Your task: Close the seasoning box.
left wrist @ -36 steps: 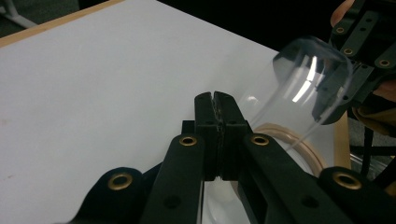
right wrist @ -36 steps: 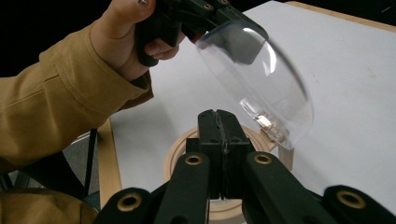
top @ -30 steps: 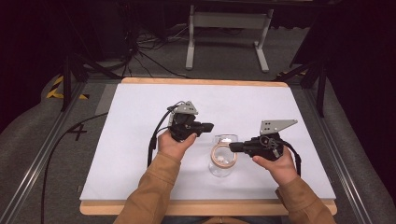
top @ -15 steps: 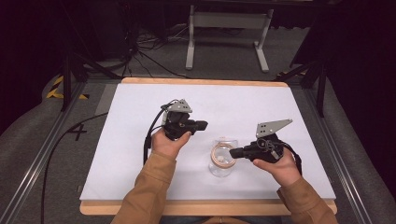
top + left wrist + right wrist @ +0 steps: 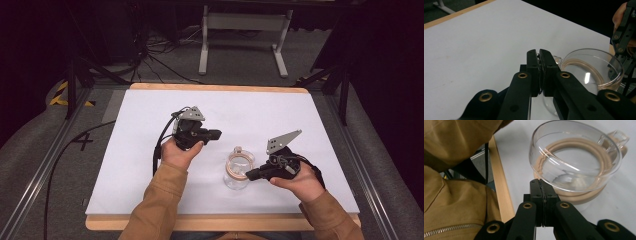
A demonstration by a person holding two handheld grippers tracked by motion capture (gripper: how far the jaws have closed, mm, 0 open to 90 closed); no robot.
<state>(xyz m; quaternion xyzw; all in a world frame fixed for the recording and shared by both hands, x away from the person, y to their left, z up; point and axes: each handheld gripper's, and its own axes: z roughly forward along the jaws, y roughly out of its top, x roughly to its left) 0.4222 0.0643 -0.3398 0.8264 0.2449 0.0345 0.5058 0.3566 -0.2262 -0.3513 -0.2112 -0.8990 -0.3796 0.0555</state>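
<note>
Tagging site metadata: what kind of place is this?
Likely a lab recording station, not a home: a white-topped table on grey carpet, loose cables on the floor behind it, and a metal stand beyond.

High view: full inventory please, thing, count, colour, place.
glass jar: 1, clear, on the table near its front edge, between the two grippers
lid: 1, clear glass with a tan seal ring, on top of the jar
table: 1, white top with a light wood edge, centre
metal stand: 1, grey, on the floor beyond the table
cables: several, black, on the floor behind the table at left
left gripper: 1, black, jaws shut, above the table left of the jar
right gripper: 1, black, jaws shut, tips at the jar
sleeves: 2, tan, bottom edge
</note>
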